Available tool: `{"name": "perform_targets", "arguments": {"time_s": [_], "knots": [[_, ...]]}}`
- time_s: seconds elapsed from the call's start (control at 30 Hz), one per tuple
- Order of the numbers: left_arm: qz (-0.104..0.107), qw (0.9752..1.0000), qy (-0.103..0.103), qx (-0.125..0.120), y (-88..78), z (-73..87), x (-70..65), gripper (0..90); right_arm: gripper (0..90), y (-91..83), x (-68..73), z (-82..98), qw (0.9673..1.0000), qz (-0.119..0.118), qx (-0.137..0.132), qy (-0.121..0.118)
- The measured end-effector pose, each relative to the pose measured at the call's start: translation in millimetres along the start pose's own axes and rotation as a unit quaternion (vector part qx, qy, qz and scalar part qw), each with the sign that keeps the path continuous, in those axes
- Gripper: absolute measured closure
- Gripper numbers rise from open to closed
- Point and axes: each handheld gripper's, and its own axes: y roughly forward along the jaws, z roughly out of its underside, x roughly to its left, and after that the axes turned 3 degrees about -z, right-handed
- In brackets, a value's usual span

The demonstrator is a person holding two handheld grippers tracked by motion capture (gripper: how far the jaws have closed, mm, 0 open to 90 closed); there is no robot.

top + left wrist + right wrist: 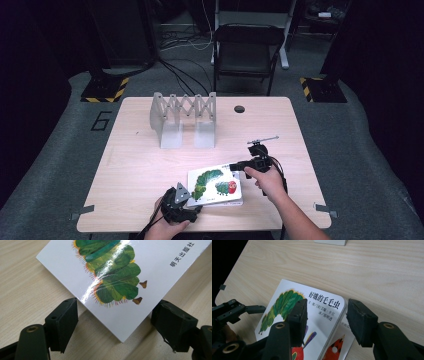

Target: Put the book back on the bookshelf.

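A white picture book (215,186) with a green caterpillar on its cover lies flat near the table's front edge. In the left gripper view, the book's (130,270) near corner sits between the wide-spread jaws of my left gripper (117,303), and the pads do not press on it. My left gripper (181,201) is at the book's front left corner. My right gripper (239,165) is at the book's far right corner. In the right gripper view, the cover (322,307) is lifted slightly off a red page (335,348), its edge standing between the open jaws of my right gripper (327,306).
A grey accordion-style rack (183,119) stands at the back of the wooden table (135,165). A round hole (239,108) is in the tabletop near the far edge. A black folding chair (247,47) stands beyond the table.
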Motion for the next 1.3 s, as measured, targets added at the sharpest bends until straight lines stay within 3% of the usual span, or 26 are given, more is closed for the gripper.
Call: {"name": "perform_targets", "arguments": {"time_s": [0.3,0.6,1.3], "knots": [[-0.006,0.9998,-0.012,-0.012,1.0,1.3,0.7,24.5,52.6,3.5,0.6,5.0,0.9996,0.02,0.02,-0.009],[-0.009,0.9998,-0.009,-0.013,0.0,1.0,5.2,29.6,51.6,10.9,-6.4,14.4,0.9989,0.025,0.039,0.007],[-0.012,0.9996,-0.018,-0.019,0.1,2.1,4.2,30.9,52.3,7.2,-6.7,20.4,0.9992,0.003,0.032,0.023]]}}
